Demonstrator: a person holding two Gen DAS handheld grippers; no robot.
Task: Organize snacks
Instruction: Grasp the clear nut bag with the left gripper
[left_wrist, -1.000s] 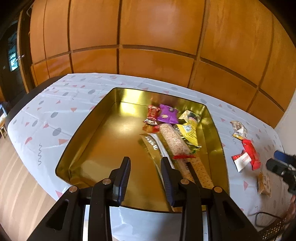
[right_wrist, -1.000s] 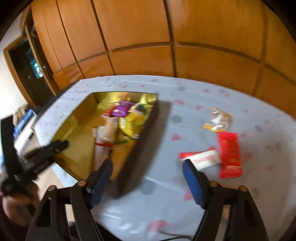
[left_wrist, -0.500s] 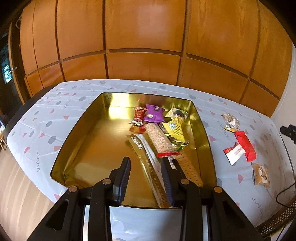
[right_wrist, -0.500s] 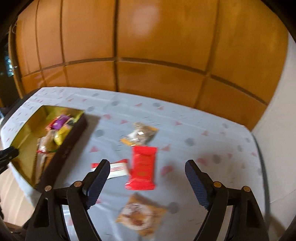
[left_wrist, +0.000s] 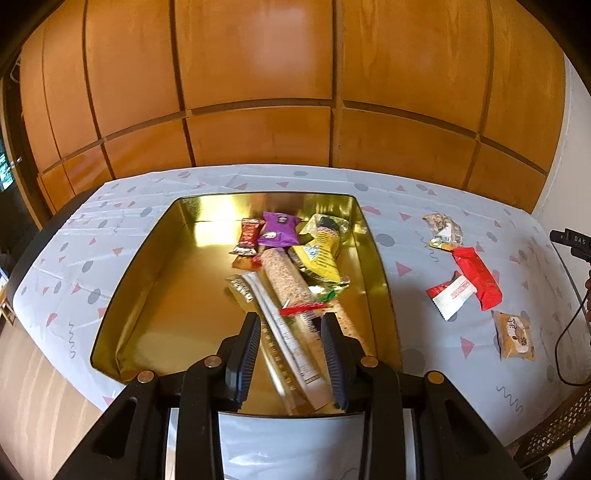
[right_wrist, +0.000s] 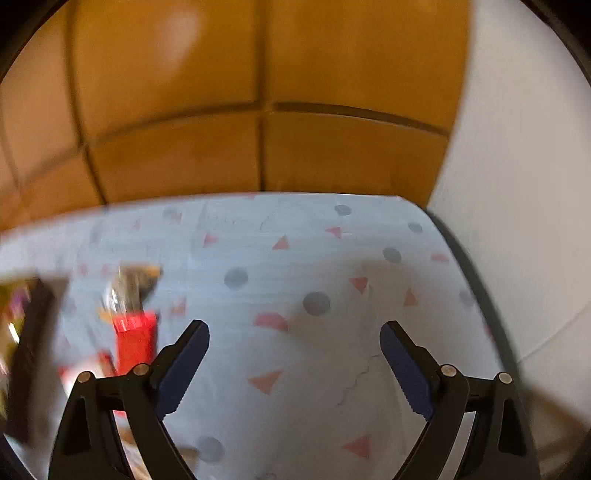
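My right gripper (right_wrist: 294, 363), jaws opening and empty, hangs over bare cloth; the glossy red rectangular snack packet (right_wrist: 135, 338) lies to its left (long axis pointing away), outside the gold tray (left_wrist: 373, 240).

place: we read a home room | walls: we see orange wood panelling (left_wrist: 258, 74) | table: patterned tablecloth (left_wrist: 424, 206) with dots and triangles | on it: gold tray (left_wrist: 147, 295) of packaged snacks (left_wrist: 280, 236)
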